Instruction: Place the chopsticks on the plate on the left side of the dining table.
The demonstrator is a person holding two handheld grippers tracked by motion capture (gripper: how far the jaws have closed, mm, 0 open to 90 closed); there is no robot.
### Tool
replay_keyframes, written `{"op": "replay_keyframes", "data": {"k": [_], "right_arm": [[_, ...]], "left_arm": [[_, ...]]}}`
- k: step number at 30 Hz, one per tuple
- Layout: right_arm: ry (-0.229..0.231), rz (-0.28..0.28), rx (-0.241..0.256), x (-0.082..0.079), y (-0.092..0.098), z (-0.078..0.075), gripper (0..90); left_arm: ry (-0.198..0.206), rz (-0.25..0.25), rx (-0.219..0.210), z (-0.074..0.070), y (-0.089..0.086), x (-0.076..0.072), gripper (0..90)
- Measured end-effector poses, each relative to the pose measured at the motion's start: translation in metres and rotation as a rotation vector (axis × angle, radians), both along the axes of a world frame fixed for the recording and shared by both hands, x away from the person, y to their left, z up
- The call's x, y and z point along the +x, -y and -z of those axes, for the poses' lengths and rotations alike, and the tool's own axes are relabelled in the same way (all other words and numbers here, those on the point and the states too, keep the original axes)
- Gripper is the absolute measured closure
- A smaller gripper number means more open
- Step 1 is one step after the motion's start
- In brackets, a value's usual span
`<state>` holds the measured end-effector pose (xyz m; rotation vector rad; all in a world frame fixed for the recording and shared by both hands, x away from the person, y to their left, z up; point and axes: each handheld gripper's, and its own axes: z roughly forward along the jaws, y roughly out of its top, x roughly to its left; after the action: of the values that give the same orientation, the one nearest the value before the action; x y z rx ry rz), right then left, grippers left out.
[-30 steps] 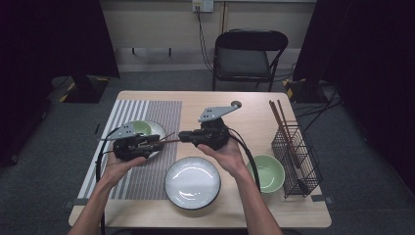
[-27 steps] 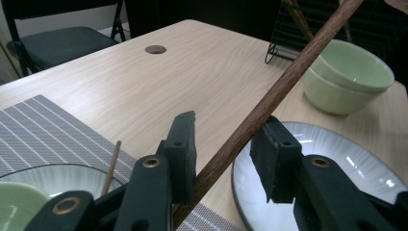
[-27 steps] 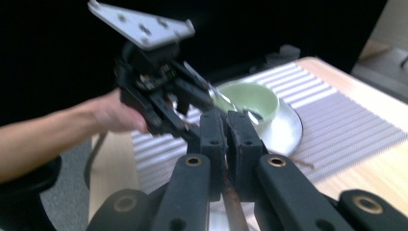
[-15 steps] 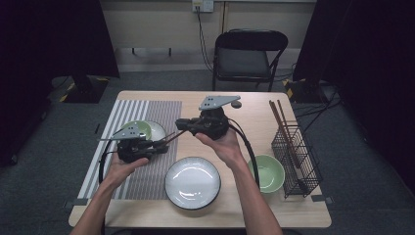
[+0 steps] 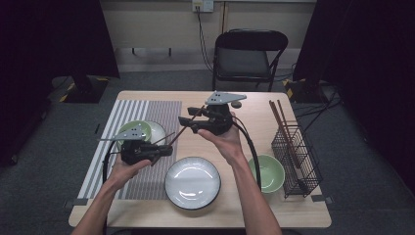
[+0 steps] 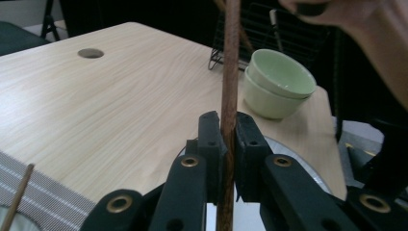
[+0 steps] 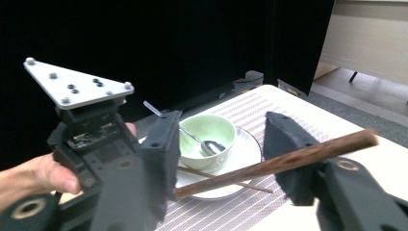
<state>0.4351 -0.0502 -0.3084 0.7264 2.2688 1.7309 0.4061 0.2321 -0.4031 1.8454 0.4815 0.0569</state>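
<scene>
Chopstick (image 6: 229, 86) sits pinched tight in the left claw (image 6: 227, 139) — the right claw (image 7: 219, 159) gapes wide around it, above the surface (image 5: 254, 122).

chopstick (image 6: 229, 91) cut off by top and bottom edges, lower part hidden between left tool (image 6: 226, 144) jaws

A light wooden rectangular table (image 5: 254, 205) stands on grey carpeted floor (image 5: 58, 147). Behind it sits a black folding metal chair (image 5: 249, 58) against a beige wall (image 5: 156, 24) with a white socket plate (image 5: 203, 5). Dark areas, possibly black curtains (image 5: 49, 39), flank both sides.
</scene>
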Motion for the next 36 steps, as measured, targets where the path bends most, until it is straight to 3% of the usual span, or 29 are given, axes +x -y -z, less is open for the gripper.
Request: {"op": "replay_keyframes", "data": {"k": [8,12,15,20,22,25,27,36], "right_arm": [[-0.03,0.007,0.018,0.003,0.001,0.011,39.6],[-0.037,-0.001,0.03,0.0,0.0,0.014,40.2],[-0.061,-0.018,0.026,-0.002,-0.009,0.025,46.3],[-0.086,-0.024,0.034,-0.001,-0.018,0.038,48.7],[-0.098,-0.046,0.05,-0.002,-0.024,0.042,57.7],[-0.093,-0.047,0.067,-0.003,-0.026,0.041,59.8],[-0.089,-0.051,0.068,-0.002,-0.029,0.036,66.8],[-0.089,-0.063,0.093,0.0,-0.036,0.022,72.0]], "left_arm": [[-0.003,0.009,-0.031,-0.003,-0.004,0.0,84.2],[0.001,-0.023,-0.049,-0.005,-0.008,0.0,84.2],[0.003,-0.052,-0.058,-0.006,-0.01,0.001,84.2],[-0.003,-0.078,-0.05,-0.006,-0.01,0.001,84.2],[0.0,-0.086,-0.035,-0.004,-0.01,0.002,84.2],[-0.004,-0.086,-0.029,-0.004,-0.009,0.002,84.2],[-0.008,-0.088,-0.016,-0.003,-0.007,0.002,84.3],[-0.007,-0.079,0.006,0.0,0.006,0.001,84.3]]}}
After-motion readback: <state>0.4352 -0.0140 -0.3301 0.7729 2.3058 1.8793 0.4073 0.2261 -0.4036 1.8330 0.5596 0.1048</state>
